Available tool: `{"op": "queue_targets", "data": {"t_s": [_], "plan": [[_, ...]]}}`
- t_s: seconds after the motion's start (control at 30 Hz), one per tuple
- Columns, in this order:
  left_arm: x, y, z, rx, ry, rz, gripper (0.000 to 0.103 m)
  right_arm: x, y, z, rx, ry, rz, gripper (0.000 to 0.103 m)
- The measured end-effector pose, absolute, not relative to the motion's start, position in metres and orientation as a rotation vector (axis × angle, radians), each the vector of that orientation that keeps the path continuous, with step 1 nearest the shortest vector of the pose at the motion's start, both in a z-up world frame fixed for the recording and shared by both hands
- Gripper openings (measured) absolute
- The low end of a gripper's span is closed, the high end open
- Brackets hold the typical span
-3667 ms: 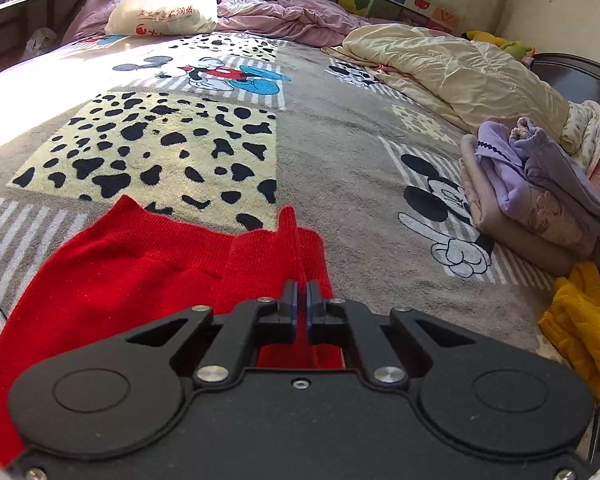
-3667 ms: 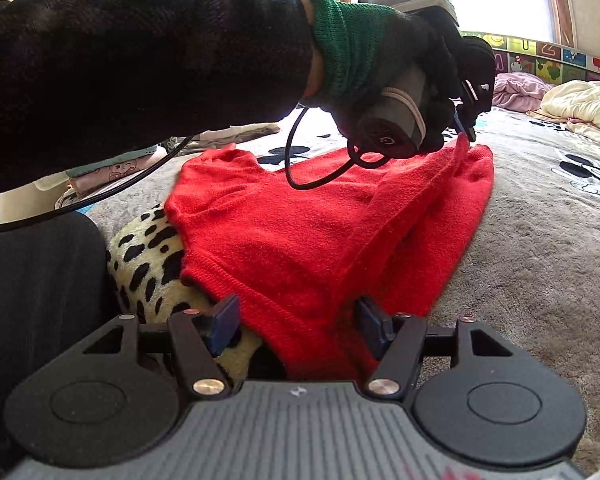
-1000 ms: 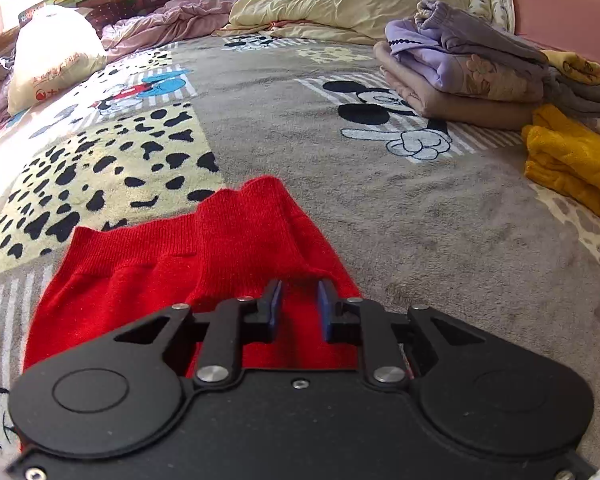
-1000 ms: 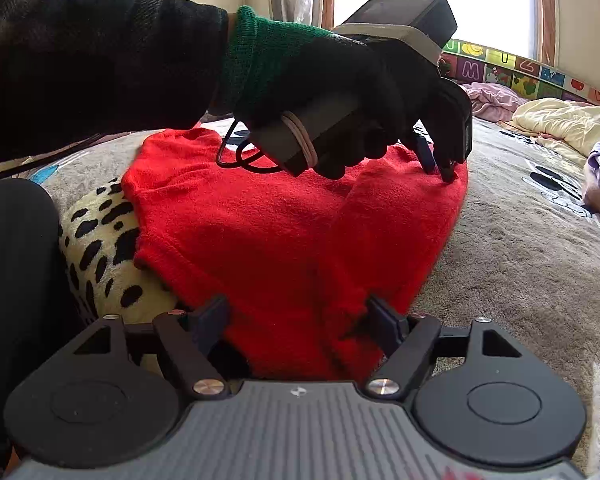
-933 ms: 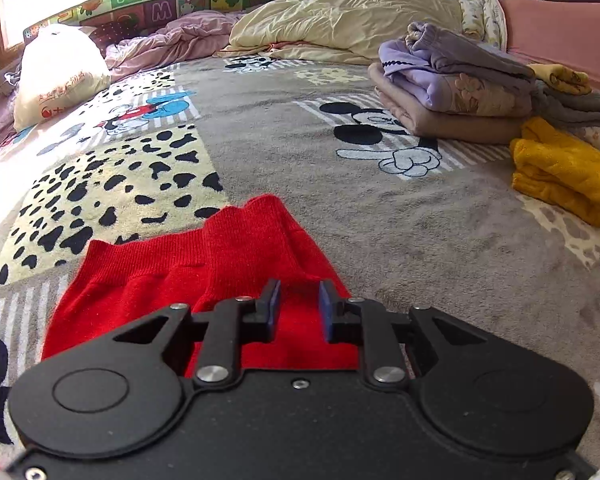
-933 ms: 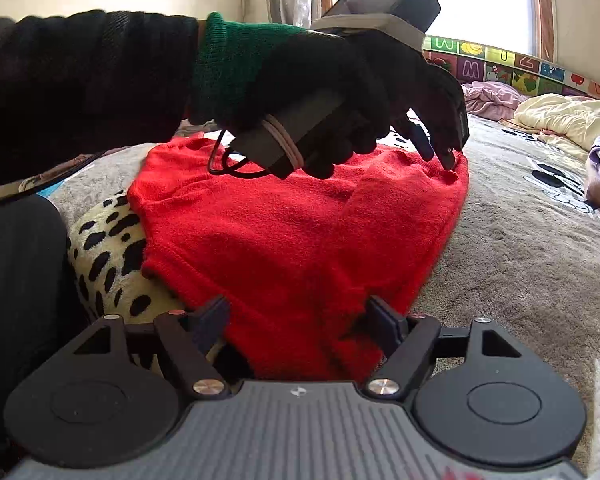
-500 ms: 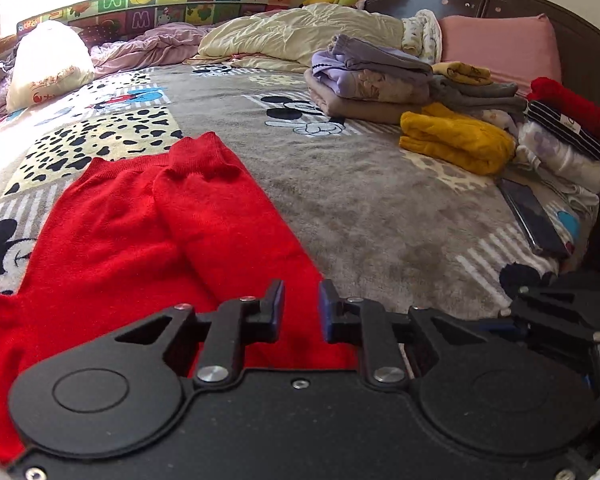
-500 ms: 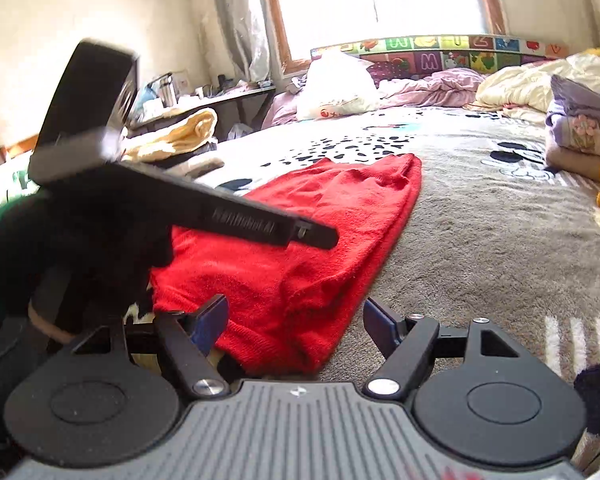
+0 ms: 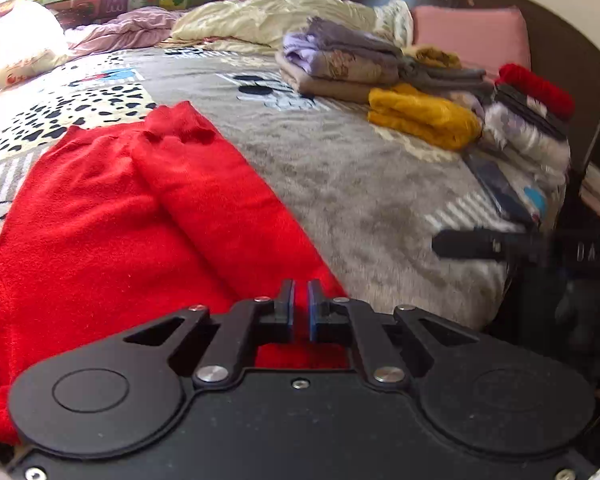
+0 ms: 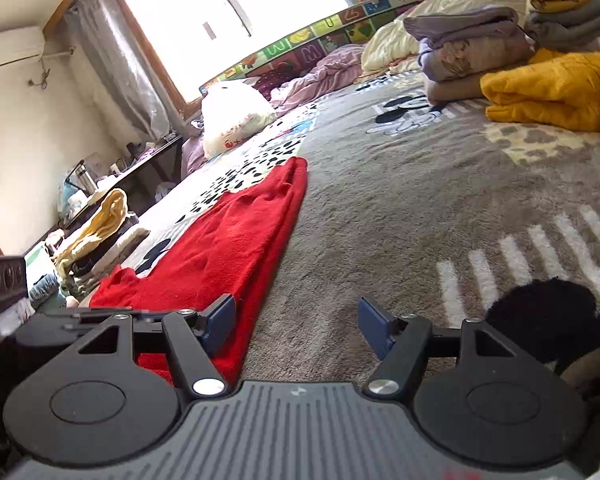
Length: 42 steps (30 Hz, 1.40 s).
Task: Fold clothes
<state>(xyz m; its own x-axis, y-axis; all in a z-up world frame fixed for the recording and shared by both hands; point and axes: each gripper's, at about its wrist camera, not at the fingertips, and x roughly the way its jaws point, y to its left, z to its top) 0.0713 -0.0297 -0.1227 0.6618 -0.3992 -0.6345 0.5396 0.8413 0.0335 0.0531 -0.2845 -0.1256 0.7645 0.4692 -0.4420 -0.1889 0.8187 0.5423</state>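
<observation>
Red sweater [image 9: 148, 216] is lying flat on the bed [image 9: 372, 184], one side panel lying folded lengthwise over the body. Left tongs [image 9: 299, 312] are hovering over its near hem, narrowed to a slit, gripping nothing. Right tongs [image 10: 296, 324] are gaping wide just beside the right edge, over bare blanket. Judgement: any further fold is calling for both tongs pinching the same hem, corners aligned, layers kept smooth.

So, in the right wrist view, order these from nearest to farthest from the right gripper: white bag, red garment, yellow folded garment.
1. red garment, by the left finger of the right gripper.
2. yellow folded garment, far right.
3. white bag, far left, near the window.
</observation>
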Motion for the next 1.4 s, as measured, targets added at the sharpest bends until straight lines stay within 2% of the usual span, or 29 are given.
{"op": "queue_targets", "data": {"t_s": [0.13,0.23,0.3,0.37,0.4,0.43,0.63,0.73,0.8,0.9,1.03,1.3,1.4], "plan": [[0.063,-0.032,-0.103,0.213,0.621,-0.539,0.005,0.058,-0.286,-0.133,0.542,0.603,0.342,0.068],[0.061,-0.037,-0.112,0.241,0.667,-0.560,0.005,0.058,-0.279,-0.133,0.524,0.599,0.352,0.065],[0.053,-0.044,-0.126,0.328,0.626,-0.590,0.006,0.059,-0.274,-0.133,0.513,0.598,0.358,0.063],[0.049,-0.041,-0.116,0.343,0.615,-0.595,0.009,0.061,-0.269,-0.133,0.504,0.597,0.357,0.061],[0.050,-0.035,-0.109,0.311,0.614,-0.597,0.016,0.061,-0.267,-0.132,0.499,0.594,0.358,0.061],[0.052,-0.024,-0.104,0.251,0.612,-0.589,0.017,0.060,-0.264,-0.130,0.490,0.590,0.363,0.061],[0.071,0.069,-0.091,-0.153,0.598,-0.382,0.018,0.053,-0.246,-0.119,0.411,0.533,0.394,0.060],[0.075,0.115,-0.095,-0.306,0.611,-0.182,0.023,0.053,-0.242,-0.116,0.386,0.511,0.379,0.060],[0.075,0.140,-0.096,-0.392,0.607,-0.076,0.023,0.048,-0.232,-0.109,0.324,0.484,0.391,0.060],[0.071,0.169,-0.095,-0.496,0.581,0.028,0.030,0.036,-0.205,-0.099,0.162,0.439,0.460,0.060],[0.064,0.204,-0.096,-0.626,0.546,0.158,0.030,0.012,-0.144,-0.092,-0.140,0.402,0.608,0.060],[0.058,0.236,-0.103,-0.735,0.544,0.299,0.032,-0.005,-0.024,-0.094,-0.490,0.378,0.789,0.058],[0.060,0.251,-0.109,-0.772,0.549,0.326,0.038,-0.006,0.017,-0.094,-0.580,0.358,0.824,0.058]]}}
